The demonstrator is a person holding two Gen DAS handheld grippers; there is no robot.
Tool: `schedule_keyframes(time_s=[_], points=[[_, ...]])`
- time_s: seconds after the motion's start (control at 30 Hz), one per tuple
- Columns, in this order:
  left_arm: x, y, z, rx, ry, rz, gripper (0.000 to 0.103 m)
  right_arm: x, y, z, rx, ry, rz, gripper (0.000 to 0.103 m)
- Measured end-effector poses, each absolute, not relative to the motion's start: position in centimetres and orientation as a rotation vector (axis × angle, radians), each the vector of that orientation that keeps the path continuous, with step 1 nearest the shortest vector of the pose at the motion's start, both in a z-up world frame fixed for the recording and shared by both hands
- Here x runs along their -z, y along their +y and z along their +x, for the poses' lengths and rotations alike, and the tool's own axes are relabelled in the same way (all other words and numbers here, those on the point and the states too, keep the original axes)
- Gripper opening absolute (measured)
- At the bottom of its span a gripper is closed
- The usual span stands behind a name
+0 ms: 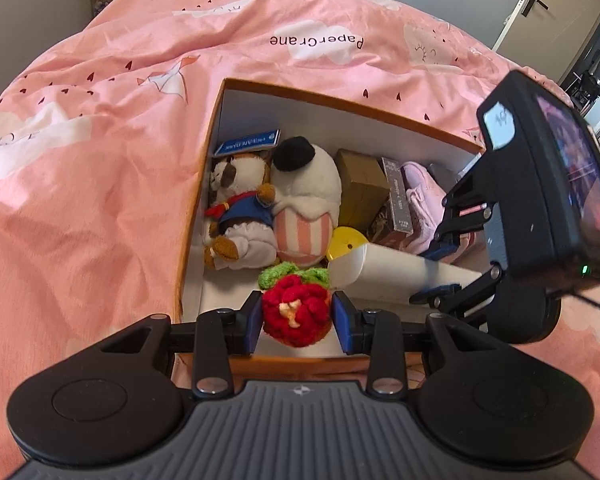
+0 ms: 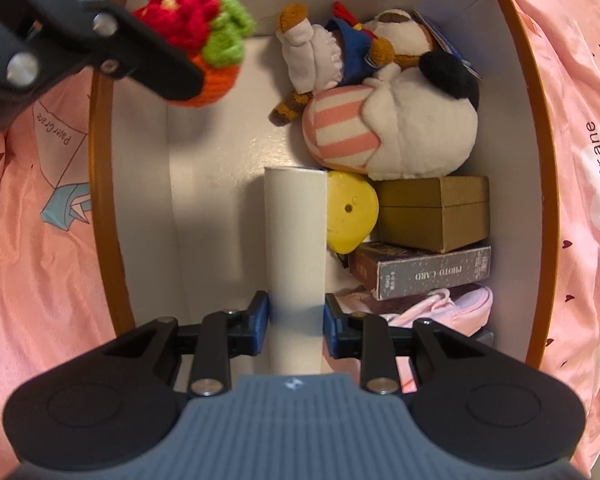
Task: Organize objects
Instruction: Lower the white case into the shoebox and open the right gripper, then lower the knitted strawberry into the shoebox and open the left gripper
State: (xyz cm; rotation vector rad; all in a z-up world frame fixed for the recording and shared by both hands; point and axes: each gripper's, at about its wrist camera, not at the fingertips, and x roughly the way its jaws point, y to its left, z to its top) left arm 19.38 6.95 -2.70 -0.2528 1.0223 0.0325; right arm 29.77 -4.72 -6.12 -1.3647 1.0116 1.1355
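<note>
Crochet toy and white tube held over box

Red-and-green crochet strawberry (image 1: 296,312) is clamped in the left gripper (image 1: 296,322), above the near edge of the orange-rimmed box (image 1: 340,106) on the pink duvet (image 1: 100,160). Right gripper (image 2: 296,326) grips a white tube (image 2: 296,240) w/ its far end inside the box, touching a yellow disc (image 2: 354,210). Far left: 2 plush toys, a dog (image 1: 236,200) & a striped one (image 1: 306,204). Right: brown box (image 2: 436,212), photo card box (image 2: 424,272), pink cloth (image 2: 440,306).
</note>
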Motion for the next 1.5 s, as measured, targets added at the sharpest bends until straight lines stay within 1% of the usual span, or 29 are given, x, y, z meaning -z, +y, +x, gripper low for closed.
schedule_keyframes(time_s=[0.23, 0.4, 0.5, 0.57, 0.6, 0.63, 0.7, 0.77, 1.0, 1.07, 1.17, 1.27, 1.3, 1.43, 1.5], points=[[2.7, 7.2, 19.3, -0.027, 1.021, -0.269, 0.042, 5.7, -4.9, 29.3, -1.126, 1.009, -1.362, 0.030], [2.6, 7.6, 19.4, -0.030, 1.018, -0.286, 0.042, 4.6, -5.2, 29.5, -1.134, 1.026, -1.323, 0.035], [2.5, 7.7, 19.4, -0.021, 1.020, -0.291, 0.042, 4.1, -5.6, 29.6, -1.137, 1.047, -1.295, 0.035], [2.4, 7.7, 19.5, -0.020, 1.021, -0.286, 0.042, 3.6, -5.9, 29.9, -1.142, 1.066, -1.264, 0.029], [2.4, 7.8, 19.5, -0.018, 1.021, -0.284, 0.042, 3.7, -5.9, 29.7, -1.145, 1.066, -1.261, 0.021], [2.4, 7.8, 19.5, -0.018, 1.021, -0.286, 0.042, 3.6, -6.1, 29.7, -1.147, 1.069, -1.252, 0.015], [2.5, 8.0, 19.7, -0.014, 1.024, -0.295, 0.042, 3.3, -6.2, 31.0, -1.146, 1.070, -1.248, 0.015], [2.6, 8.2, 19.7, -0.011, 1.026, -0.305, 0.042, 3.2, -6.4, 31.7, -1.138, 1.072, -1.252, 0.012], [2.6, 8.1, 20.1, 0.005, 1.035, -0.303, 0.042, 3.7, -7.5, 33.3, -1.137, 1.120, -1.250, 0.012], [2.7, 8.1, 20.3, 0.015, 1.041, -0.301, 0.042, 4.0, -7.4, 33.4, -1.131, 1.108, -1.239, 0.012], [2.8, 8.6, 20.6, 0.009, 1.048, -0.311, 0.042, 3.8, -6.7, 33.5, -1.140, 1.093, -1.141, 0.013], [2.6, 9.6, 20.6, -0.005, 1.033, -0.350, 0.042, 3.6, -5.1, 33.2, -1.190, 1.102, -1.012, 0.014], [2.4, 9.8, 20.6, -0.005, 1.025, -0.355, 0.042, 3.8, -4.5, 33.0, -1.203, 1.098, -0.989, 0.019], [1.8, 10.1, 21.1, -0.014, 1.018, -0.314, 0.042, 4.9, -2.4, 32.2, -1.218, 1.086, -0.966, 0.022], [1.8, 10.3, 21.3, -0.020, 1.025, -0.309, 0.042, 5.4, -1.7, 31.9, -1.224, 1.091, -0.948, 0.022]])
